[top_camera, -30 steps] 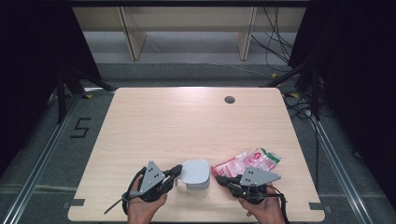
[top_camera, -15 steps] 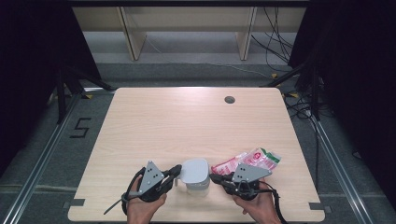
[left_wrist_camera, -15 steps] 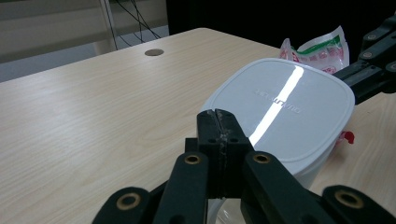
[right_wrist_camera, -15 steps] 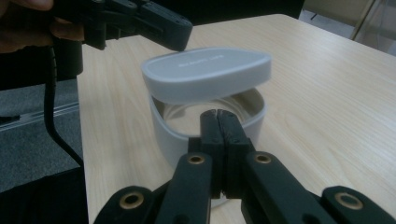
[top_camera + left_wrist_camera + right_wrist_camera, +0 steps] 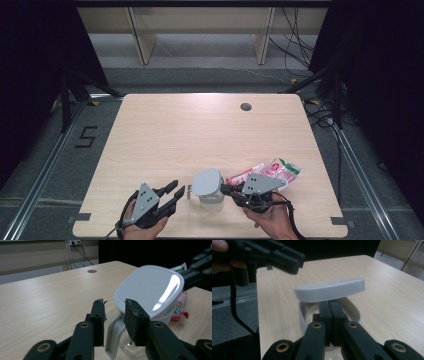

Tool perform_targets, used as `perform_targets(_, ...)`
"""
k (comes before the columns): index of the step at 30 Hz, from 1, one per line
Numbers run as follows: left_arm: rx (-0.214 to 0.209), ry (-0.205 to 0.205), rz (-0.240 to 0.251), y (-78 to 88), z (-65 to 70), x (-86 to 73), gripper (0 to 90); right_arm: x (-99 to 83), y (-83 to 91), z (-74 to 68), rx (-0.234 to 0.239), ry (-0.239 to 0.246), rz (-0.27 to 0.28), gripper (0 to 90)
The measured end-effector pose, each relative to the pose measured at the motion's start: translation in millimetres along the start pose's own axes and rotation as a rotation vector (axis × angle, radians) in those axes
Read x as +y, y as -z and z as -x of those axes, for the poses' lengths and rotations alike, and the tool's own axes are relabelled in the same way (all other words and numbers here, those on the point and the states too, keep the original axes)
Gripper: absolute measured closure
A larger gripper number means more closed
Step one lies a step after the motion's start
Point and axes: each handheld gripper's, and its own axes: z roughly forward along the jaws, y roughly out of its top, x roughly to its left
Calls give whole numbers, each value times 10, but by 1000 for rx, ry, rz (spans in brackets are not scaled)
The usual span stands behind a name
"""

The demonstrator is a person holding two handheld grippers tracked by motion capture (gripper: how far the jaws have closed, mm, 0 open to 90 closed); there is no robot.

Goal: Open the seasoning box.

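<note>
Fingers of my left gripper [image 5: 113, 315] have just been opening, straddling the jug's handle [image 5: 113, 336]; my right gripper [image 5: 331, 308], pressed together, is lifting its white lid [image 5: 329, 290].

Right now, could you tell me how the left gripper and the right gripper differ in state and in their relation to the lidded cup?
The left gripper has just been opening, its fingers apart beside the handle of the clear plastic cup with the grey square lid. The right gripper is shut, its tips under the tilted lid's edge. Both are black, hand-held, and sit at the table's near edge.
</note>
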Motion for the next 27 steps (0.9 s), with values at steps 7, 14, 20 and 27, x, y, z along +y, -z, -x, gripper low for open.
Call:
perform_targets(7, 5, -31, -71, 70, 143, -164, 519, 203, -134, -68, 14, 43, 17, 900)
perform_targets(14, -1, -35, -82, 97, 180, -223, 511, 322, -304, -180, 46, 71, 2, 900)
perform_targets(20, 14, -20, -75, 124, 161, -229, 504, 350, -368, -209, 55, 74, 7, 900)
perform_targets(27, 21, -9, -76, 121, 168, -225, 480, 325, -294, -158, 41, 59, 23, 900)
